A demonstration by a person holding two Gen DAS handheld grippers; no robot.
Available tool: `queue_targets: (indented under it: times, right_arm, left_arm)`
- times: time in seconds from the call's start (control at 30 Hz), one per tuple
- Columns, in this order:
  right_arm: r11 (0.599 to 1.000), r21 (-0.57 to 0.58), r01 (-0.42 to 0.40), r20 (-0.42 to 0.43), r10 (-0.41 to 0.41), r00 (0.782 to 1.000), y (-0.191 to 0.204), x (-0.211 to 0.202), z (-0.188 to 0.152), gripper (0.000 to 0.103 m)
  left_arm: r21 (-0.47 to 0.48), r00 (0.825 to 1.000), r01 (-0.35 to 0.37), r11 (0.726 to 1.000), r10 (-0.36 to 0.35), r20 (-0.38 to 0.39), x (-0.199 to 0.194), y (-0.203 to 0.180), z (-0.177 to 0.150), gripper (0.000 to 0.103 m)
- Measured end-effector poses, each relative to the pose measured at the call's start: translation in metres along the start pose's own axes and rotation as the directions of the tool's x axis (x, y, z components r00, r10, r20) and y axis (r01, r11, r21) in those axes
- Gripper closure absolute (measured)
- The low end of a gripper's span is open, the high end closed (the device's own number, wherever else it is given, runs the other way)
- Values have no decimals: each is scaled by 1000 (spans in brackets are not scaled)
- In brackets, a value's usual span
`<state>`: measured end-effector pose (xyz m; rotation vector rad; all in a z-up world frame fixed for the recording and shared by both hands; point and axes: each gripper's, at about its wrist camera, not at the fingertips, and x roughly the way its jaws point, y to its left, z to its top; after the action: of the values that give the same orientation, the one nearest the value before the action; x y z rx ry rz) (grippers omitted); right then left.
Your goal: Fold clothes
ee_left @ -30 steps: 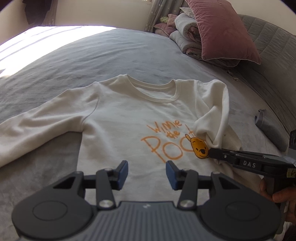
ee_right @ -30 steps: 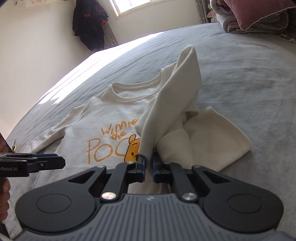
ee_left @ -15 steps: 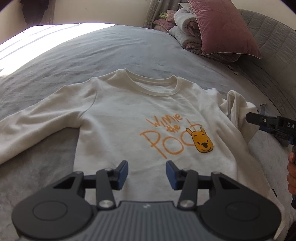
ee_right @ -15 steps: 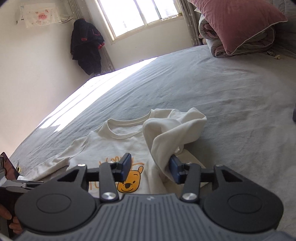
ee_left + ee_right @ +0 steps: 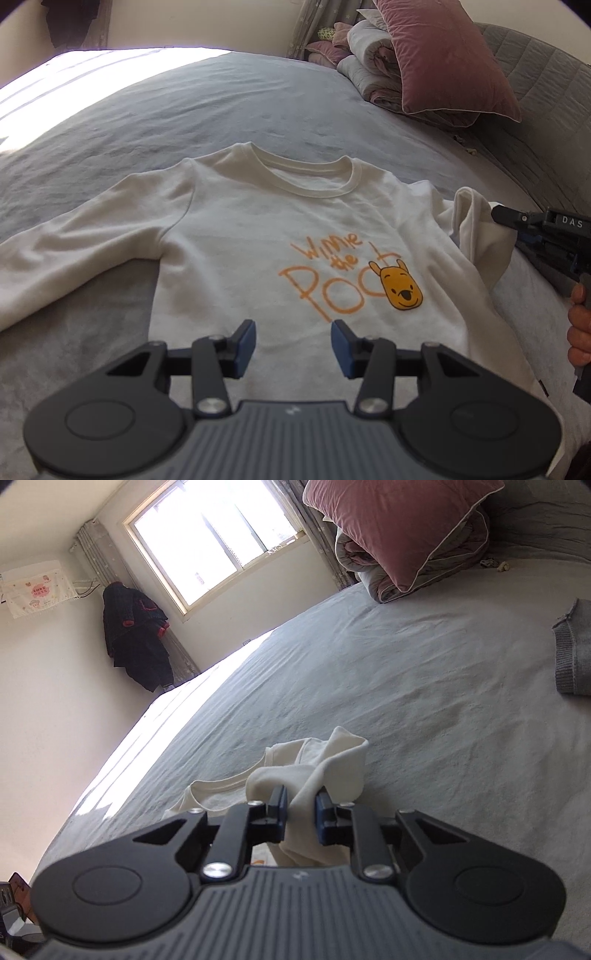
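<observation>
Grey bedding (image 5: 221, 122) carries the cream long-sleeved sweatshirt with the orange bear print (image 5: 266, 236), front up. A second ago your right tool (image 5: 301, 806) pinched the sleeve (image 5: 332, 768) over the print; it let go, moved out toward three o'clock, and is now closing on that bunched sleeve again (a regrip, likely). Your left tool (image 5: 293, 341) hangs half open, empty, above the hem at six o'clock.
</observation>
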<state>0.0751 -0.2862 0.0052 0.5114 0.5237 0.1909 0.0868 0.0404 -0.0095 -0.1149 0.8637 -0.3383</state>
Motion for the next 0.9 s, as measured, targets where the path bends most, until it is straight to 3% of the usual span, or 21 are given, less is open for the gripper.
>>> queue_targets:
  times: [0.1, 0.27, 0.57, 0.7, 0.73, 0.83, 0.9]
  right_arm:
    - [993, -101, -65, -67, 59, 996, 25, 11, -15, 86]
    - [970, -231, -77, -198, 31, 980, 41, 37, -53, 91]
    - [970, -225, -94, -272, 30, 962, 38, 39, -71, 93]
    - [971, -212, -109, -287, 44, 957, 35, 36, -69, 91]
    - [971, -210, -112, -291, 48, 956, 34, 35, -67, 89]
    - [976, -181, -119, -295, 61, 954, 30, 29, -56, 82]
    - [982, -142, -129, -281, 85, 956, 23, 25, -44, 81]
  left_arm:
    - [7, 1000, -2, 1000, 2, -2, -1, 0, -1, 57]
    - [3, 1000, 16, 1000, -16, -5, -3, 0, -1, 58]
    - [-56, 984, 176, 983, -176, 2, 13, -38, 38, 63]
    - [-46, 983, 179, 983, -181, -38, 44, -71, 49, 69]
    - [-45, 983, 176, 983, -178, -48, 52, -77, 50, 75]
    - [-54, 987, 128, 990, -132, -87, 73, -79, 49, 89]
    - [-75, 987, 125, 989, -132, -90, 79, -74, 46, 89]
